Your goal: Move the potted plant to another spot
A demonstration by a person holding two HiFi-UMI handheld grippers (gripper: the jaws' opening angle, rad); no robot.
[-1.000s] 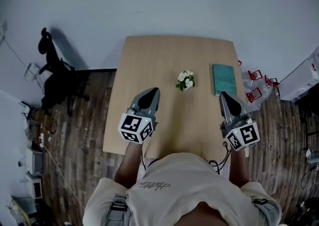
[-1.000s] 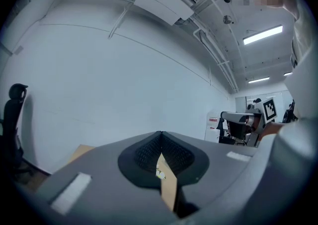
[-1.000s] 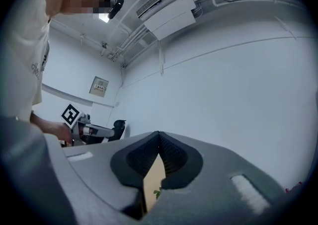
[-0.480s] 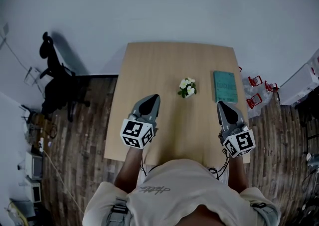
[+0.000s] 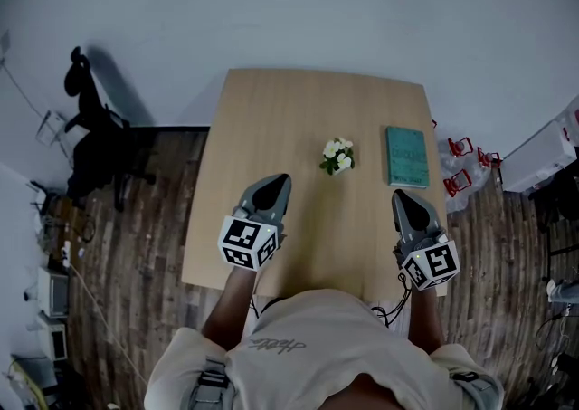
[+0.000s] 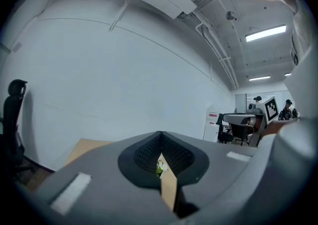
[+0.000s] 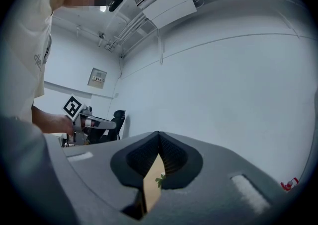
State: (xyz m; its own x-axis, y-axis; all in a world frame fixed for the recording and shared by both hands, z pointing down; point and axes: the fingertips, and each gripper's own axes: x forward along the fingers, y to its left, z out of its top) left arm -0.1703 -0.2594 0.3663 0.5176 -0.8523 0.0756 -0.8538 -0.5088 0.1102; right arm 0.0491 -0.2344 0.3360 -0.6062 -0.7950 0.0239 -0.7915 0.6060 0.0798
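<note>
While both hands hang over the near edge of the table (image 5: 271, 119), the potted plant (image 5: 337, 156) stands upright a bit right of the middle, just beside a teal book (image 5: 406, 157) and well apart from either tool. The left gripper (image 5: 279, 180) has its jaws clenched tip to tip with nothing in them, and the right gripper (image 5: 402, 196) is pinched together on nothing too. Each gripper view only catches a sliver of table and a scrap of green leaf through the slot below the tips. They're held level, one either side, both pointing toward the far end with the plant ahead and between them. That looks like a neutral parked pose, not a reach. Honestly it fits two stories: the plant is sitting where it's meant to leave, or it's sitting at the new spot. One look can't settle that. As for writing, not much luck. The marker cubes (image 5: 246, 242) only carry black-and-white square patterns. The book cover has some print that's too small to read, and the person's shirt (image 5: 280, 341) has a script logo that's hard to make out. A small wall sign (image 7: 98, 77) shows in the right gripper view, also illegible.
</note>
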